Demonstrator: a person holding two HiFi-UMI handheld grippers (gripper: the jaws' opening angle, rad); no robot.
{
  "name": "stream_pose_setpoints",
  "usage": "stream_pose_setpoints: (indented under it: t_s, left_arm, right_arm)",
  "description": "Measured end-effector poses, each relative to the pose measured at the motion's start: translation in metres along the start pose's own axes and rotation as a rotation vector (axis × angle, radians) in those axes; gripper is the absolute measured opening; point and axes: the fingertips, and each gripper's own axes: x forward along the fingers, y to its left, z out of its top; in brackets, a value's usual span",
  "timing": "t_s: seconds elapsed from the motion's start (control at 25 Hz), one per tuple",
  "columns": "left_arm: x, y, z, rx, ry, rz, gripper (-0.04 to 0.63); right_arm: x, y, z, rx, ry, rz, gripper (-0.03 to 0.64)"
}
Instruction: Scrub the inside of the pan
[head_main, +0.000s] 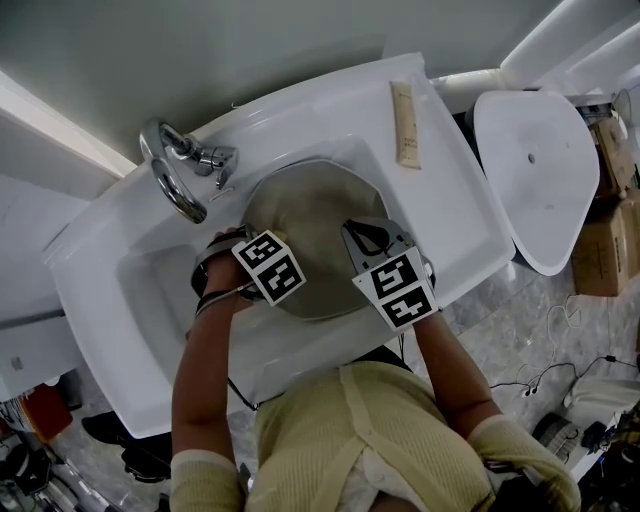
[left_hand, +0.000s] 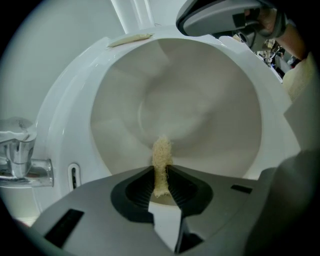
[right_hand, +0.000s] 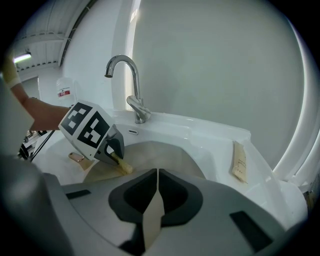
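Fingers (left_hand: 136, 187) of the left gripper (left_hand: 161, 171) pinch a beige loofah scrubber (left_hand: 161, 151) that reaches into the pale pan (left_hand: 205, 105) sitting in the white sink (head_main: 300, 118), while the right gripper (right_hand: 156, 172) hovers over the pan with its fingers (right_hand: 181, 196) pressed together, holding nothing.

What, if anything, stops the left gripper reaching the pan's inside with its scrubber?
Probably nothing, so yes: the left gripper is shut on the scrubber right over the open pan; the right gripper sits to one side.
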Motion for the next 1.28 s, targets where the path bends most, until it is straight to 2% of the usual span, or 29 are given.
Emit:
stream_pose_setpoints:
  t_s: [0.4, 1.04, 1.28]
  left_arm:
    - [0.001, -0.040, -0.004, -0.010, -0.016, -0.185, 0.121]
    - [-0.007, -0.097, 0.019, 0.086, -0.071, -0.346, 0.121]
    - [-0.016, -0.114, 0.031, 0.097, -0.128, -0.421, 0.121]
  right_arm:
    - [-0.005, 0.008, -0.003, -0.002, 0.003, -0.017, 0.029]
    - [-0.024, 0.014, -0.016, 0.025, 0.015, -0.072, 0.029]
    - [-0.034, 0.012, -0.024, 0.047, 0.020, -0.099, 0.029]
